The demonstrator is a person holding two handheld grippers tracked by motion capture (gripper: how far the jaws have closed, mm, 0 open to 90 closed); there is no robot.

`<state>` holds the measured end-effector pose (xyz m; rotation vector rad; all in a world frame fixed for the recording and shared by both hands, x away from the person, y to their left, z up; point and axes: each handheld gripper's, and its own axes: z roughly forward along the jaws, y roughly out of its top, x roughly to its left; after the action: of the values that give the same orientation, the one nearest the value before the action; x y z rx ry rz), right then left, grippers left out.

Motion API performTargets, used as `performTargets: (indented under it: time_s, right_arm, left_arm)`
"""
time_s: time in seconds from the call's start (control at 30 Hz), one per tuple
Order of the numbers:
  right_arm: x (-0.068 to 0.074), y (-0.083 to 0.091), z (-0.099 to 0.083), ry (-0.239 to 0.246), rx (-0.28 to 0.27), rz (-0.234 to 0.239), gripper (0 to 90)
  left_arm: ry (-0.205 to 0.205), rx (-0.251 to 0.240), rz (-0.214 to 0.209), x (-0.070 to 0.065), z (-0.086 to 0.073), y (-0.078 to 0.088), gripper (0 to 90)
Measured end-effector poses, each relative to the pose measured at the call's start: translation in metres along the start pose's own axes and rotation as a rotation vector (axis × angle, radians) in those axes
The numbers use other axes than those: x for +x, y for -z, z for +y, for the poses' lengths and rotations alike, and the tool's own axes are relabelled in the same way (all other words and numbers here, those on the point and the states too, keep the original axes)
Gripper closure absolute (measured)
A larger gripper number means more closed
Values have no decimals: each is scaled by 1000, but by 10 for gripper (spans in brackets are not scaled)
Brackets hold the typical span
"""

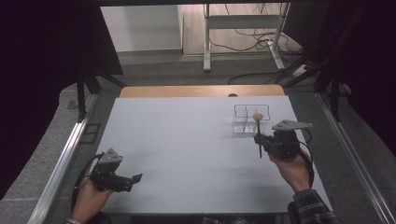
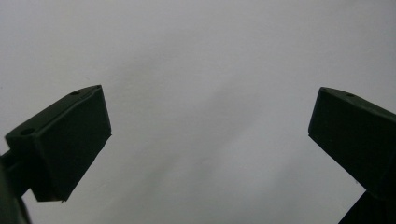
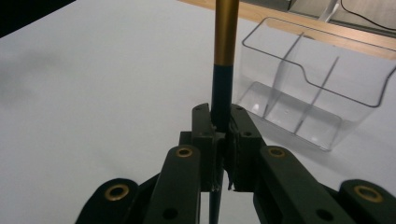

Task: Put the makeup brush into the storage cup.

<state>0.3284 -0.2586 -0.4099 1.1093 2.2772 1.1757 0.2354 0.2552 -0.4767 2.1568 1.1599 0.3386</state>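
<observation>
Pinching a makeup brush by its dark lower handle, right hand-held gripper pressed tight on it, long axis upright, gold ferrule above the jaws, tan bristle head topmost, thin tail end hanging below. Just beyond that hand-held gripper, slightly to its right in the right gripper view: clear divided organiser, open-topped, standing on the pale worktop. Probably a short carry forward, then a straight lowering into one compartment. Far nearer on this side than the left hand-held gripper, spread wide and empty, low over the near-left worktop.
</observation>
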Motion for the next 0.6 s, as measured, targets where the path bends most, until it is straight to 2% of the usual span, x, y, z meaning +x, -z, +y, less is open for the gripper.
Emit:
performTargets:
  time_s: [0.47, 0.6]
  right_arm:
    - [-26, 12, -3, -54, -29, -59, 831]
    - [-32, 13, -4, -68, -33, -68, 831]
  left_arm:
    - [-19, 15, 7, -2, 2, -2, 0]
    - [-13, 14, 8, -1, 2, -2, 0]
